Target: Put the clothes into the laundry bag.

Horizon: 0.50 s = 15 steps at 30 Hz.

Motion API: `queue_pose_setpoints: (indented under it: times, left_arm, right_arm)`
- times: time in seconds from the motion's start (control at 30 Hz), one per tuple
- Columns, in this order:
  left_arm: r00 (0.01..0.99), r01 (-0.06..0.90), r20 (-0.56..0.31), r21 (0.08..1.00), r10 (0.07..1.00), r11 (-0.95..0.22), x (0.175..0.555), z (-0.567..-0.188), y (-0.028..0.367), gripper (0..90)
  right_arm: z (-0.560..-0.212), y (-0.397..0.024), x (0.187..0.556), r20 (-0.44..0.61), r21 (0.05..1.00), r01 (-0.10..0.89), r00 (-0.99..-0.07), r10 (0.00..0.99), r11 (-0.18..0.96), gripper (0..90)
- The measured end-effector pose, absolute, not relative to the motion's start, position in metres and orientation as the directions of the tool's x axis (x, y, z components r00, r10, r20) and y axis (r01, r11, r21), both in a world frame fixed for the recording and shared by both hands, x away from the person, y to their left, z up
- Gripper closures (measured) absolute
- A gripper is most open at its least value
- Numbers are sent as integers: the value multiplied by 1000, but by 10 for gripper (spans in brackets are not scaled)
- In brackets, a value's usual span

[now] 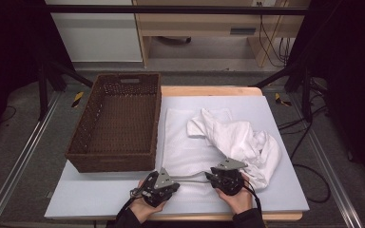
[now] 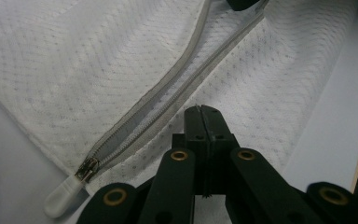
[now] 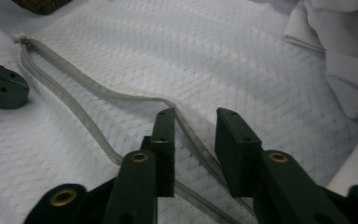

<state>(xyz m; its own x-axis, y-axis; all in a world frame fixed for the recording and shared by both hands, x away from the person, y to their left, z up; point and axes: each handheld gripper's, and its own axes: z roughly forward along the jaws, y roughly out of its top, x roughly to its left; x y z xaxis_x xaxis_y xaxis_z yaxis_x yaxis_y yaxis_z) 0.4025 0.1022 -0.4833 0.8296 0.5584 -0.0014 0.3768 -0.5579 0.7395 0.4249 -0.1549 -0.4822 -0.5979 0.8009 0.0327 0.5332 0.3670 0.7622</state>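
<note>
Nearest us, our left gripper [image 2: 204, 112] was clenched on the mesh bag [image 2: 98, 56] beside its zipper [image 2: 168, 93]; our right gripper [image 3: 195, 116] stood released (jaws straddling the zipper).

Tongs [image 3: 196, 140] straddle mesh bag's zipper [image 3: 121, 100]

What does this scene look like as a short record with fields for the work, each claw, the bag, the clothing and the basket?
work: opening a zipped white mesh laundry bag on a pale mat
left claw: jaws shut, pressed onto the mesh beside the zipper
zipper pull: at the bag's corner, zip open along the edge
right claw: jaws apart, astride one side of the open zipper, pads not pressing
clothing: crumpled white garment lying on the bag's right part
basket: brown wicker basket left of the bag, nothing inside
</note>
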Motion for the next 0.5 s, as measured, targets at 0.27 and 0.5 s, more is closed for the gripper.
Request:
queue_pose_setpoints:
  times: [0.27, 0.5]
  left_arm:
    - [830, 379, 3, 730, 558, -568, 403, -482, 101, 897]
    - [845, 328, 34, 755, 534, -567, 410, -461, 90, 805]
  right_arm:
    - [-477, -158, 426, 28, 768, 532, -583, 812, 356, 894]
    - [-454, -164, 420, 8, 837, 438, -608, 794, 327, 896]
